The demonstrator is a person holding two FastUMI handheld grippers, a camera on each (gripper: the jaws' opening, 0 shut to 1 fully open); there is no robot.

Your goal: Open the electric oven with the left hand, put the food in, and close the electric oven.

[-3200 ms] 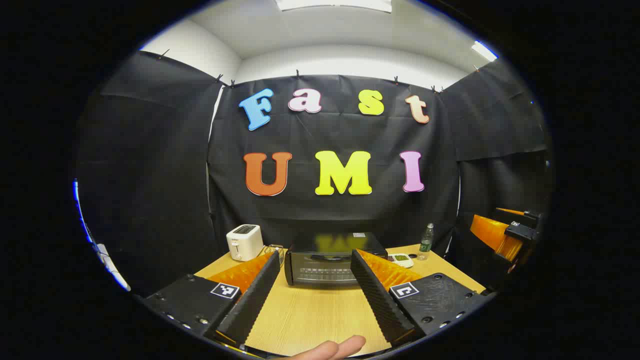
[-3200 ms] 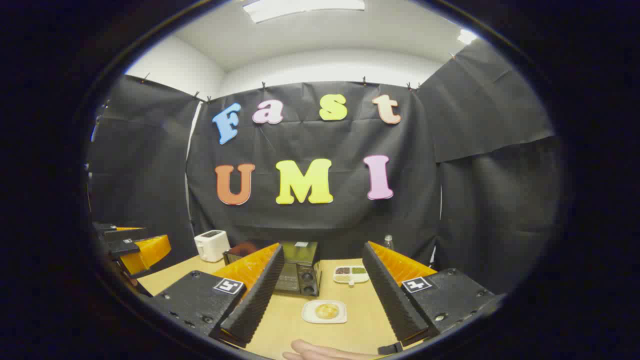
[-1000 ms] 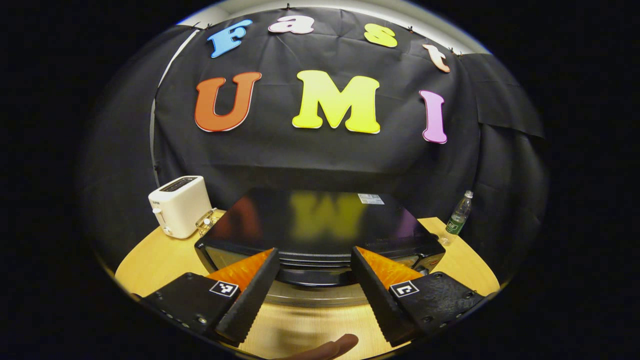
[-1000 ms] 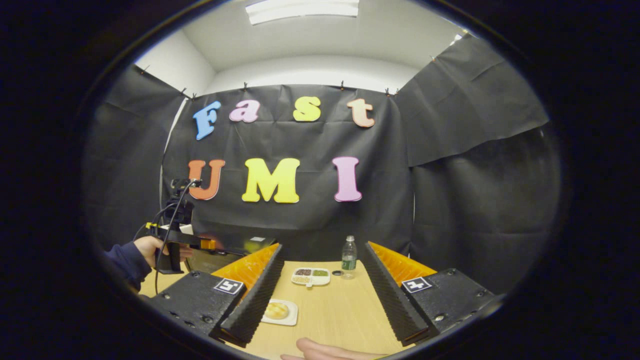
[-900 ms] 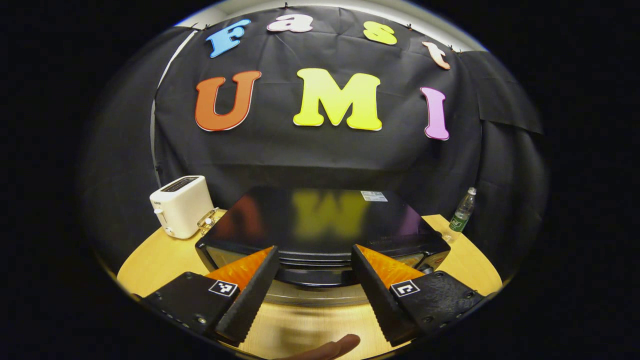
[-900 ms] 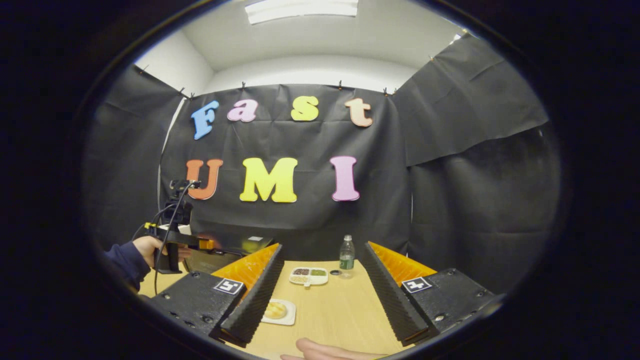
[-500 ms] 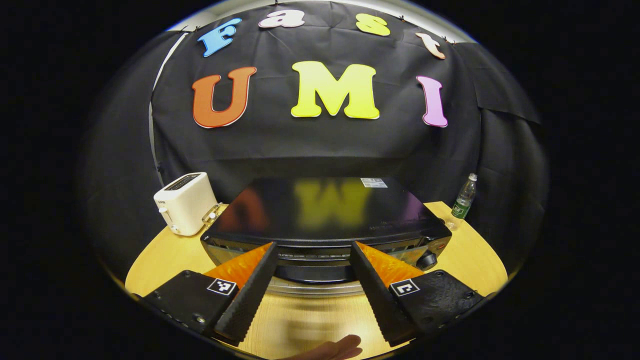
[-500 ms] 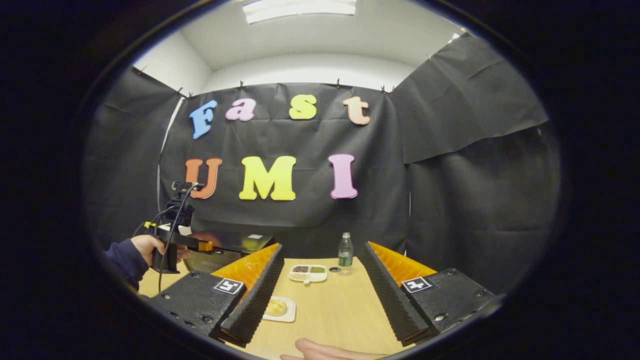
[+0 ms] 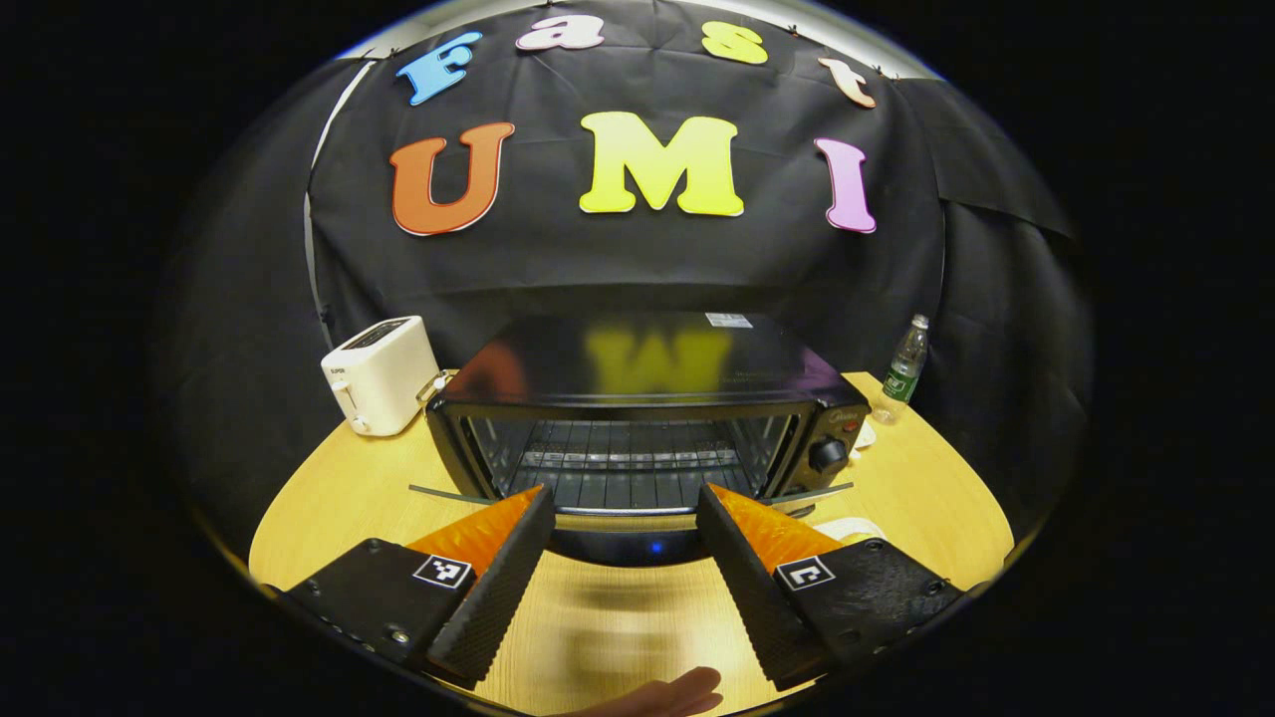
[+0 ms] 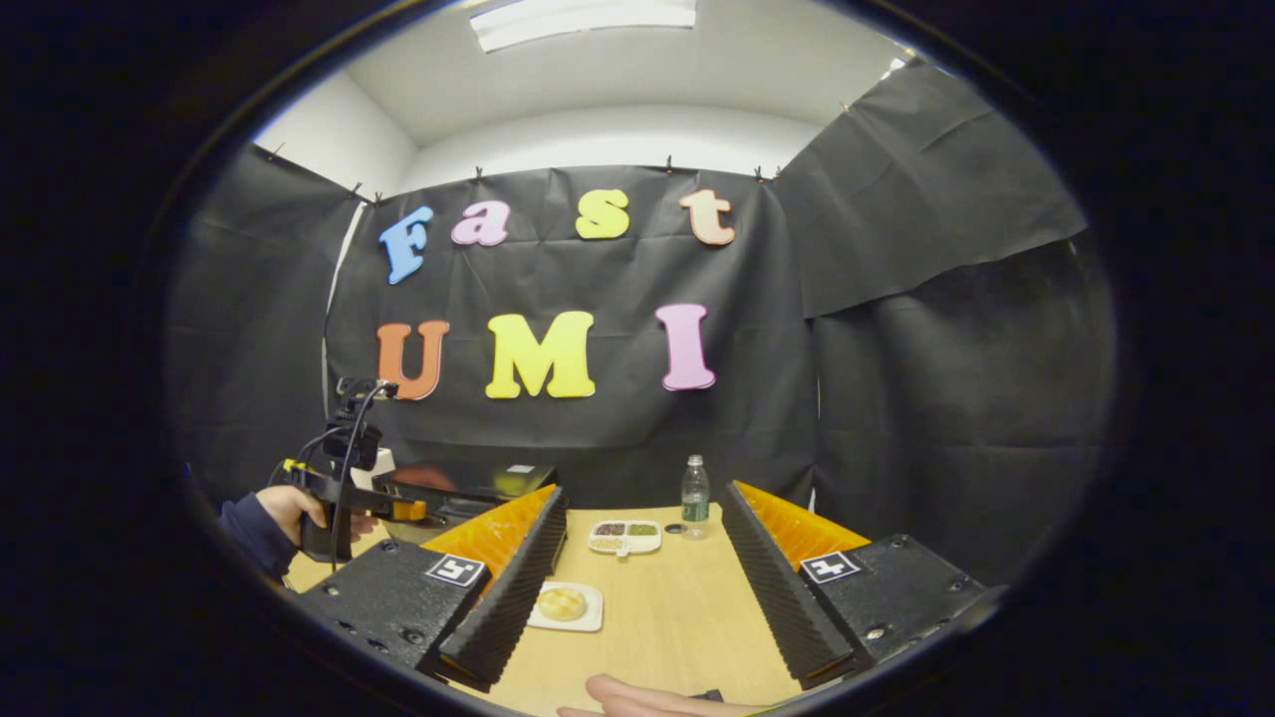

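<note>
oven (image 9: 637, 398) door down, rack exposed | food (image 10: 561, 602) on plate, low-left of right gripper (image 10: 642, 597), nearer it | left gripper (image 9: 623, 573) at door | both spread wide, empty

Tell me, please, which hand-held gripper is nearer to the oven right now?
Left. The left hand-held gripper sits right at the open oven; the right hand-held gripper hangs off to the side, over the plated food.

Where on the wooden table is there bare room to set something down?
Bare wood lies right of the white plate with the bun, in front of the divided snack dish and clear water bottle. It is crowded around the open black electric oven, flanked by the white toaster.
</note>
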